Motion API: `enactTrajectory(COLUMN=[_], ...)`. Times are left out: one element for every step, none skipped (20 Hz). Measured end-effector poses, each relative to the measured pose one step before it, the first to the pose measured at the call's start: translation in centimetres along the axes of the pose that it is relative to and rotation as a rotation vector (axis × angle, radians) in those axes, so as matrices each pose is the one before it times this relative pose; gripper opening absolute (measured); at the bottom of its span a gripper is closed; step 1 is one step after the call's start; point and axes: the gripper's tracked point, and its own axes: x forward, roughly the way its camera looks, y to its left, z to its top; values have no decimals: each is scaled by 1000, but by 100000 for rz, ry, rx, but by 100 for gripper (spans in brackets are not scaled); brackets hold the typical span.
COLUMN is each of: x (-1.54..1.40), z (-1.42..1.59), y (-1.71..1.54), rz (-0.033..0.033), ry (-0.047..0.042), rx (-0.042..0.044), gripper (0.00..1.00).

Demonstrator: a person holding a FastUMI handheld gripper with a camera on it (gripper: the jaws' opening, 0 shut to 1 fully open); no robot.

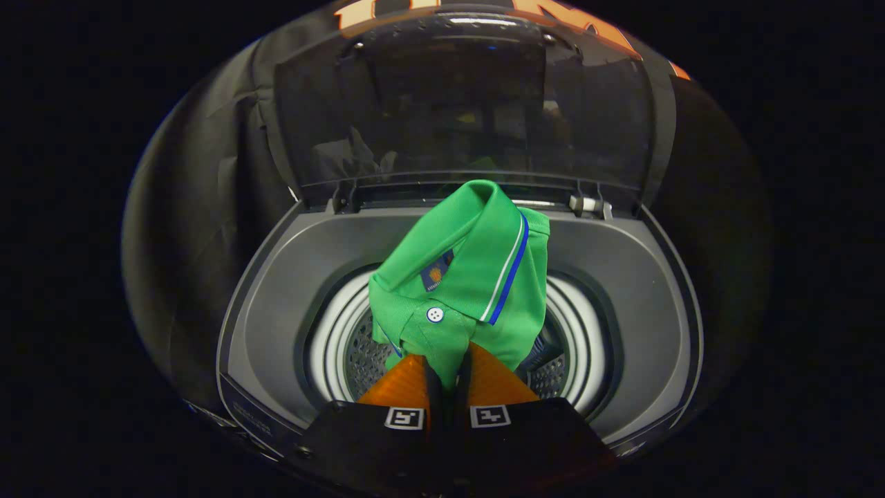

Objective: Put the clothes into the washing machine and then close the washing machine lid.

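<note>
Presently, findings as follows.

Gripper: the gripper sits above the front of the machine's opening, its two fingers drawn close together with only a narrow gap between them.

Grip: both fingers press on a fold of green fabric pinched between them; the gripper is clamped on the garment.

Garment: a green polo shirt rises from the fingertips and stands bunched just ahead of them, over the middle of the drum opening. Its collar carries a white and blue stripe along the edge; a white button and a dark blue neck label are visible. The upper fold of the shirt reaches as far as the rear rim of the opening.

Drum: a perforated metal drum shows below the shirt on both sides of the fingers, ringed by white plastic bands. Whether the shirt touches the drum cannot be told.

Machine top: a grey top-loading washing machine with a grey deck surrounding the round opening.

Lid: a dark, see-through lid stands raised and open beyond the shirt, hinged at the rear edge of the deck.

Surroundings: black cloth booth wall behind and beside the machine.
</note>
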Motion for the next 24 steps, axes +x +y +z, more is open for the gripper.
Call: enactTrajectory(x=[304,258,31,-284,-75,-136,-206,-97,-309,-22,-170,-83,-350,-146,-234,-115,-280,-206,-133,-177,-194,-288,-398,-417], z=[-497,-631,-189,-99,194,259,516,87,245,178,296,63,190,-39,267,316,268,191,91,-4,69,66,248,300], y=[-3,121,-77,-198,-64,-7,244,252,-55,-235,-152,-168,155,103,-29,-210,-178,-95,-79,27,81,42,162,82], rz=[129,268,-229,-605,-544,-364,784,1041,100,-1083,-277,-444,908,401,51,-178,-371,-407,-150,166,220,40,315,406], ry=[3045,2592,710,-141,-742,-485,-479,295,596,54,-694,167,847,254,-584,-1015,-817,-779,-115,172,-361,-668,-993,-1190], rx=[2200,1118,-57,-846,-608,-14,699,471,14,-552,-403,80,809,761,489,37,-379,-510,-476,-197,60,37,-96,-165], gripper=[11,11,11,11,11,11,11,15,26,36,47,57,68,78,89,99,99,99,99,99,99,99,99,99])
